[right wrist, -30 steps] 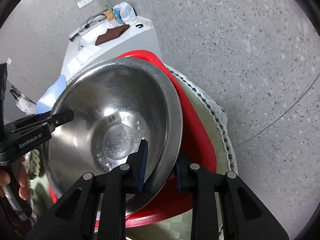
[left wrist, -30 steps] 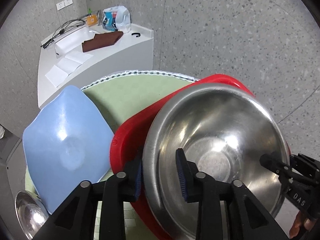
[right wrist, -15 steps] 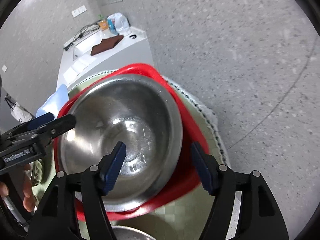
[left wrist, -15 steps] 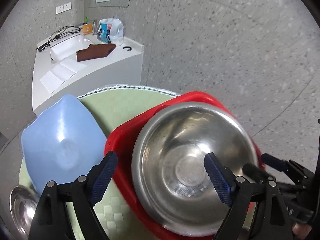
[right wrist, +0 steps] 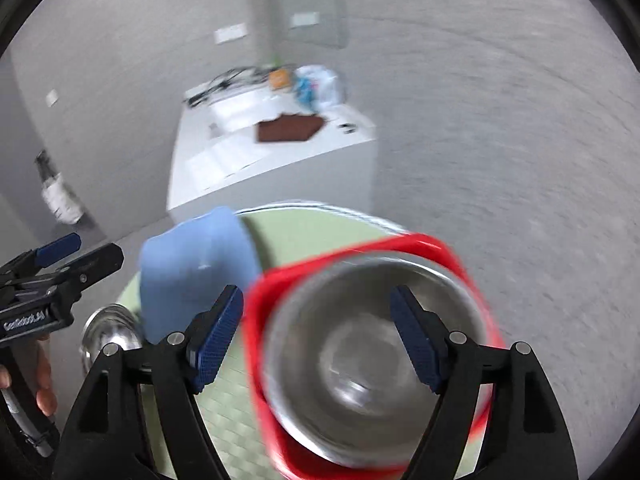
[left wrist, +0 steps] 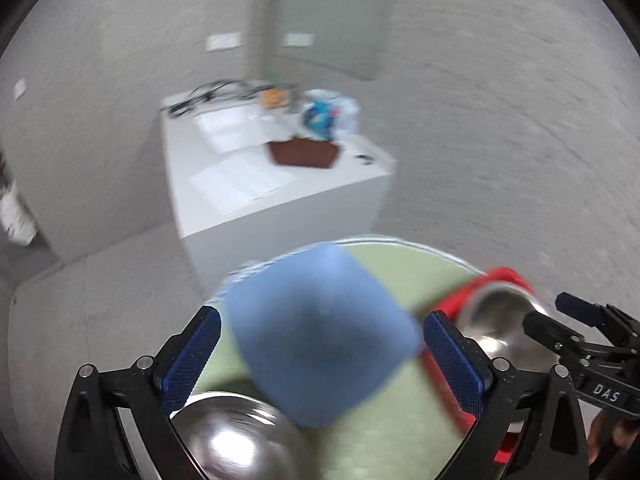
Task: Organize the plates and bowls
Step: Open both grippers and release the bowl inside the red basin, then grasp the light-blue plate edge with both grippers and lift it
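A large steel bowl (right wrist: 372, 356) sits inside a red square plate (right wrist: 448, 252) on the round green table (right wrist: 304, 232). My right gripper (right wrist: 320, 336) is open and empty above the bowl. A blue square plate (left wrist: 320, 336) lies to the left on the table. My left gripper (left wrist: 320, 356) is open and empty, its jaws wide on either side of the blue plate, above it. A small steel bowl (left wrist: 236, 440) sits at the near left; it also shows in the right wrist view (right wrist: 110, 332). Both views are motion-blurred.
A white counter (left wrist: 288, 208) stands behind the table with papers, cables, a brown cloth (left wrist: 304, 154) and a plastic bag. Grey speckled floor surrounds the table. The table has a patterned trim at its far edge.
Both grippers let go of the large steel bowl, opened wide and pulled up and back. The left gripper swung left over the blue plate. The bowl now rests in the red plate.
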Demonstrator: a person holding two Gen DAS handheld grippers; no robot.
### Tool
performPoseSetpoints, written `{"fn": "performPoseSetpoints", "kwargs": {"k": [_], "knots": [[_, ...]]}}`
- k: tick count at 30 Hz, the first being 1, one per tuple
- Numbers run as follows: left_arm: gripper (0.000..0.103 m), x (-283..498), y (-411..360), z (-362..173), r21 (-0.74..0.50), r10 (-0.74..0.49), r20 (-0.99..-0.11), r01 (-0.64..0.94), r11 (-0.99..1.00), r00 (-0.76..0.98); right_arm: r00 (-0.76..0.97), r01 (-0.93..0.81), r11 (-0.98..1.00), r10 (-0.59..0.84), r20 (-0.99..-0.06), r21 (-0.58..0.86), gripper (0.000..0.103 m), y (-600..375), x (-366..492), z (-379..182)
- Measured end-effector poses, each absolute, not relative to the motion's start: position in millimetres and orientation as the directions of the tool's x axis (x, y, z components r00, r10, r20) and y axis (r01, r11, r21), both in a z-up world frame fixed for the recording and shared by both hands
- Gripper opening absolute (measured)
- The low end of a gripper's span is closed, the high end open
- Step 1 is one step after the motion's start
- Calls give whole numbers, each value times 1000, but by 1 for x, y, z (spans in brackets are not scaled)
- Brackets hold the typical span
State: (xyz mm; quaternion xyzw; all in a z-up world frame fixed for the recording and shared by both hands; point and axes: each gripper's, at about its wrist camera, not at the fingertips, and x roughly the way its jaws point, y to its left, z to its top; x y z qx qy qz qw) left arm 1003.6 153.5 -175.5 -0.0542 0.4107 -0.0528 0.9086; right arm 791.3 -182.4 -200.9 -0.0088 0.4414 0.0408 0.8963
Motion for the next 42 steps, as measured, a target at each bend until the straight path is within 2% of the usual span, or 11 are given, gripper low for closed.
{"fn": "performPoseSetpoints", "kwargs": {"k": [5,7,9,15,18,20,21,24,26,34,42], "knots": [[98,1031,201,-221,-143,-76,-817,-73,987,571,522,-158,987,120,-844,43,77,-141,853,-235],[86,1044,205,-238,-144,-79,-849,-84,986,522,475,-161,986,110,-873,37,77,-133,876,-253],[84,1053,207,-251,-158,-98,-866,-82,984,490,419,-163,985,124,-900,61,77,-130,898,-273],[64,1094,201,-275,-167,-123,-909,-77,983,399,304,-176,983,113,-946,61,73,-121,931,-317],[45,1118,193,-280,-158,-125,-920,-61,985,371,263,-182,982,101,-960,54,61,-120,934,-331],[41,1128,185,-283,-135,-105,-924,-56,989,366,260,-198,979,94,-961,43,40,-117,936,-335],[36,1132,184,-284,-127,-97,-923,-55,990,373,240,-201,977,117,-964,68,35,-117,937,-337],[25,1134,177,-284,-105,-69,-921,-72,992,383,226,-220,974,111,-968,60,27,-116,940,-342],[24,1132,174,-284,-97,-58,-918,-79,992,391,239,-206,976,121,-963,72,18,-120,941,-340],[22,1101,175,-259,-153,-85,-879,-107,982,469,325,-205,968,206,-923,144,14,-130,932,-304],[22,1066,167,-195,-148,-56,-799,-106,983,599,412,-229,947,304,-859,225,13,-140,911,-250]]}}
